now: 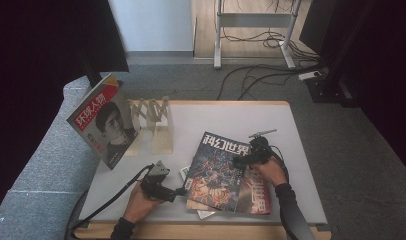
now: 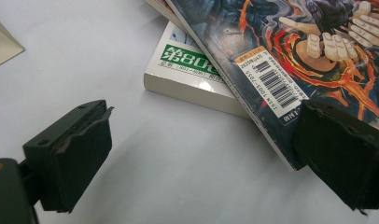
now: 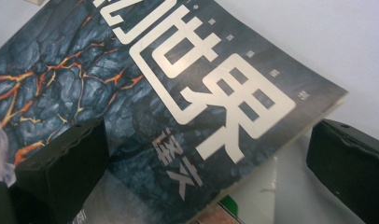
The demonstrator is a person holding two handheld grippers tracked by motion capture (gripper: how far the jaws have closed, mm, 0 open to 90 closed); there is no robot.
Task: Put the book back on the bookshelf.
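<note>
magazine (image 1: 217, 170) titled 科幻世界, barcode corner

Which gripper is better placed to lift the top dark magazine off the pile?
Probably the right gripper: its open jaws straddle the dark magazine corner. The left gripper only touches the edge.

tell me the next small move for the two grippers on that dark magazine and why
Probably close the right gripper on the dark magazine: its open jaws already straddle the top corner. The left gripper is open at the barcode corner, one jaw over the cover, and a wooden rack waits behind.
</note>
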